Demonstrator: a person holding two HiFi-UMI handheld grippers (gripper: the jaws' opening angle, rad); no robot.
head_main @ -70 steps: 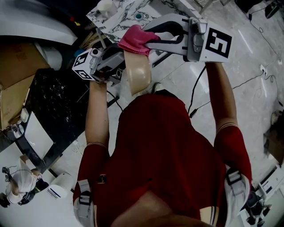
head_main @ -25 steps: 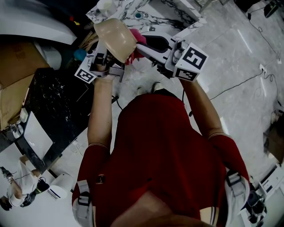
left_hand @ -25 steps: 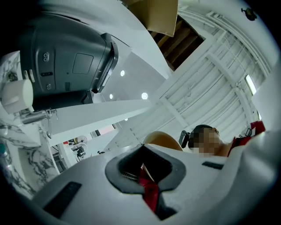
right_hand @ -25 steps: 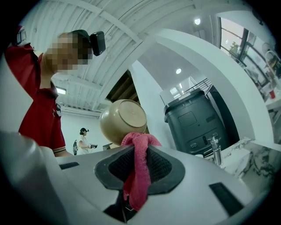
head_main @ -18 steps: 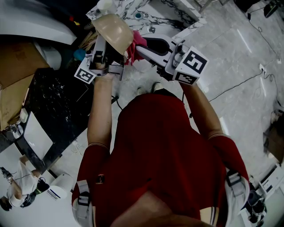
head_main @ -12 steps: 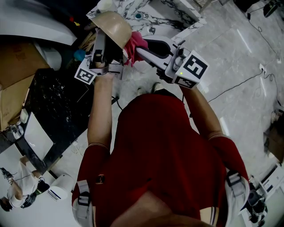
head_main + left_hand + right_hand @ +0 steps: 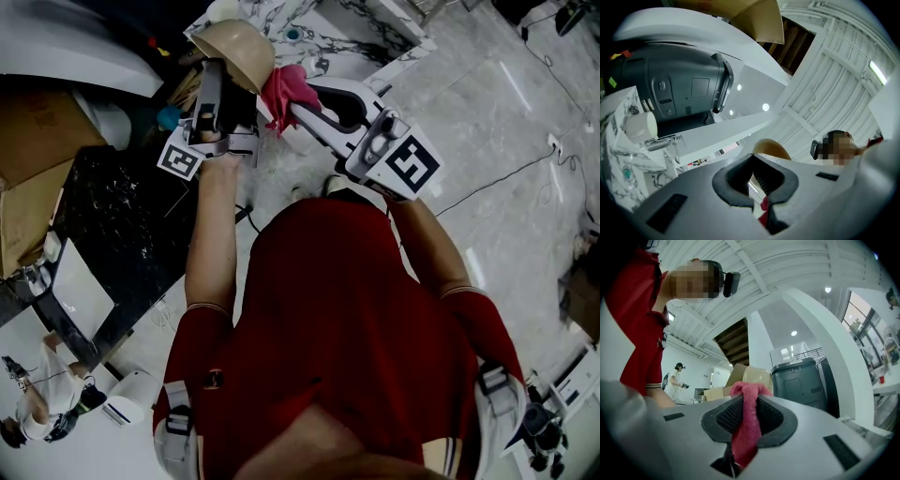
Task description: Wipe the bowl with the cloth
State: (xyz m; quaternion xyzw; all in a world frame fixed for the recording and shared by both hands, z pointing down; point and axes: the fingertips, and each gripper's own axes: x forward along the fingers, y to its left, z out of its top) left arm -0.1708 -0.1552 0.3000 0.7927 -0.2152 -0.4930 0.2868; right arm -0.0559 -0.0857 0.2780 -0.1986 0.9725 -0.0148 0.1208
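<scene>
A tan bowl [image 7: 234,45] is held up in the air on its side, and my left gripper [image 7: 223,75] is shut on its rim. In the left gripper view the bowl [image 7: 771,149] rises just past the shut left gripper [image 7: 753,180]. A pink cloth [image 7: 286,86] is bunched against the bowl's right side, pinched by my right gripper [image 7: 294,101]. In the right gripper view the cloth [image 7: 747,425] hangs from the shut right gripper [image 7: 745,417], with the bowl [image 7: 757,376] right behind it.
A marble counter [image 7: 323,39] lies beyond the bowl, with a white cup [image 7: 641,126] and a faucet [image 7: 663,142] on it. A black table [image 7: 117,220] and cardboard [image 7: 28,183] are at the left. A cable [image 7: 511,176] crosses the floor. Another person [image 7: 676,378] stands far off.
The bowl has been lifted and turned up toward the counter. The right gripper has slid the cloth along the bowl's side, its marker cube swinging down and to the right.
</scene>
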